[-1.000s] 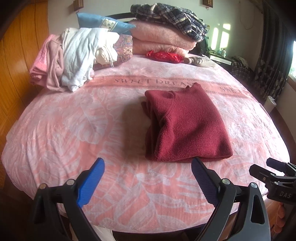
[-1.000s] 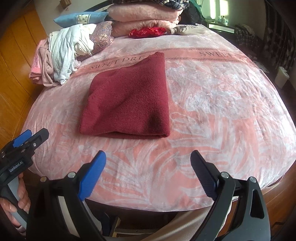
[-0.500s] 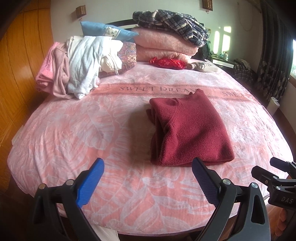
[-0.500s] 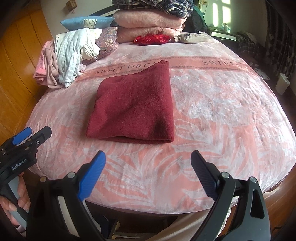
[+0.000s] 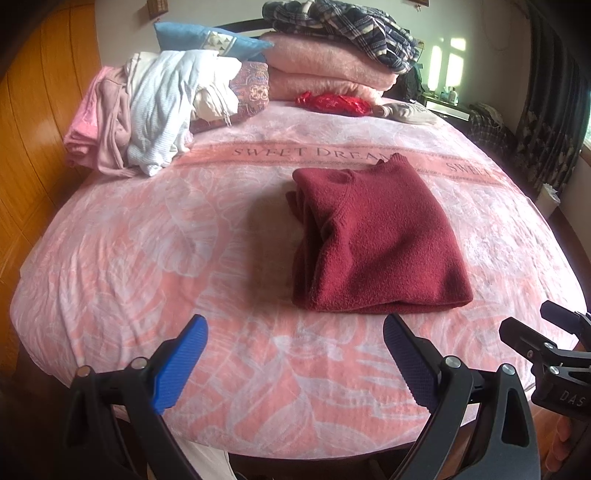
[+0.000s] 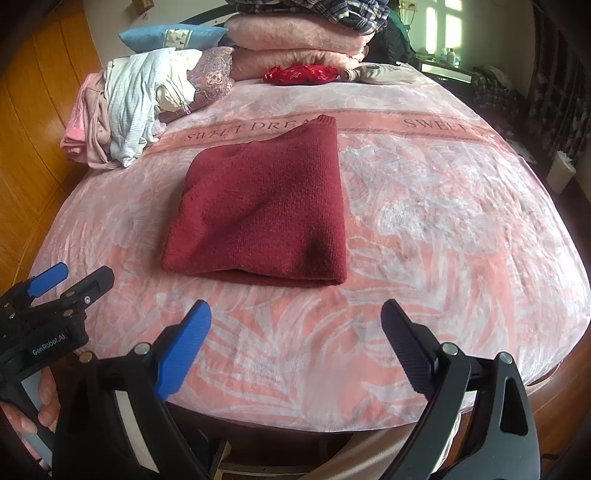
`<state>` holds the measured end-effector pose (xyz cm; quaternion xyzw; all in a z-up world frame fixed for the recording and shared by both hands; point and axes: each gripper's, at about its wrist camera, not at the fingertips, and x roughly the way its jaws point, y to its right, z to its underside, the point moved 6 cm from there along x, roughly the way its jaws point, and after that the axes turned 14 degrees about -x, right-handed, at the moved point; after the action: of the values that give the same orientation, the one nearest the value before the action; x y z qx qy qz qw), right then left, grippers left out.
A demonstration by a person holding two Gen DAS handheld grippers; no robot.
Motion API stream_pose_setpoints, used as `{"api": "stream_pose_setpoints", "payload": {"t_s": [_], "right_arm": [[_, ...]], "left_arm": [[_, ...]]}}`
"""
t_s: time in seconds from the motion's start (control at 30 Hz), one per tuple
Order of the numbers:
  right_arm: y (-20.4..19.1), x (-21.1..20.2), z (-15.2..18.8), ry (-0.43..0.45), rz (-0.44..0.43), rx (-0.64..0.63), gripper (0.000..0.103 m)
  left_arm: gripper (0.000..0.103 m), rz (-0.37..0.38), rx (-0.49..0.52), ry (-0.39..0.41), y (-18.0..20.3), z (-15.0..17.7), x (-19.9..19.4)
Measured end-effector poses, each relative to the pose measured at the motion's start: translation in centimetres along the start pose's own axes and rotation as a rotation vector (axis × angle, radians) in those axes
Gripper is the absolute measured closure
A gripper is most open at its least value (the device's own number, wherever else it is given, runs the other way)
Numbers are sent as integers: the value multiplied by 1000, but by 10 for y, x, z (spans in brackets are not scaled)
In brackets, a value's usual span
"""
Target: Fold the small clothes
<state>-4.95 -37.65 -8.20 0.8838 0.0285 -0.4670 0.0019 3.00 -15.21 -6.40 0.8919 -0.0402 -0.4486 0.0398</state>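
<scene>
Item: dark red sweater (image 5: 373,243), folded into a rough rectangle, lay flat on the pink bedspread (image 5: 147,251) just in front of the printed band reading "SWEET DREAM", its thick fold edge nearest the cameras. Left gripper (image 5: 295,363): jaws spread wide, nothing between them, held above the near edge of the bed and short of the sweater, not touching it. Right gripper (image 6: 295,341): likewise spread wide and empty, held over the bedspread's near edge, apart from the sweater. Each gripper appeared at the margin of the other's view, the left one grasped by a hand (image 6: 26,410). Other contents: a heap of unfolded clothes (image 5: 147,110) in pink, white and pale striped fabric at the far left of the bed; a blue pillow (image 5: 207,40) behind it; stacked pink blankets (image 5: 328,70) at the head of the bed with a plaid garment (image 5: 343,22) on top; a red cloth item (image 5: 332,103) just before the blankets. Wooden panelling (image 5: 33,110) stood to the left, dark curtains (image 5: 550,110) to the right.
</scene>
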Motion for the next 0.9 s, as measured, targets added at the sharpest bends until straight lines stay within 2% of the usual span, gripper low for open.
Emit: {"api": "stream_pose_setpoints", "payload": {"t_s": [0.2,0.9], "right_arm": [[1,3,1,-3,6,-6,10],[-5,9,4,-20,2,-20,10]], "left_arm": [[7,-4,-11,-34,-2,4,12],[7,-19,5,-41,1,7,17]]}}
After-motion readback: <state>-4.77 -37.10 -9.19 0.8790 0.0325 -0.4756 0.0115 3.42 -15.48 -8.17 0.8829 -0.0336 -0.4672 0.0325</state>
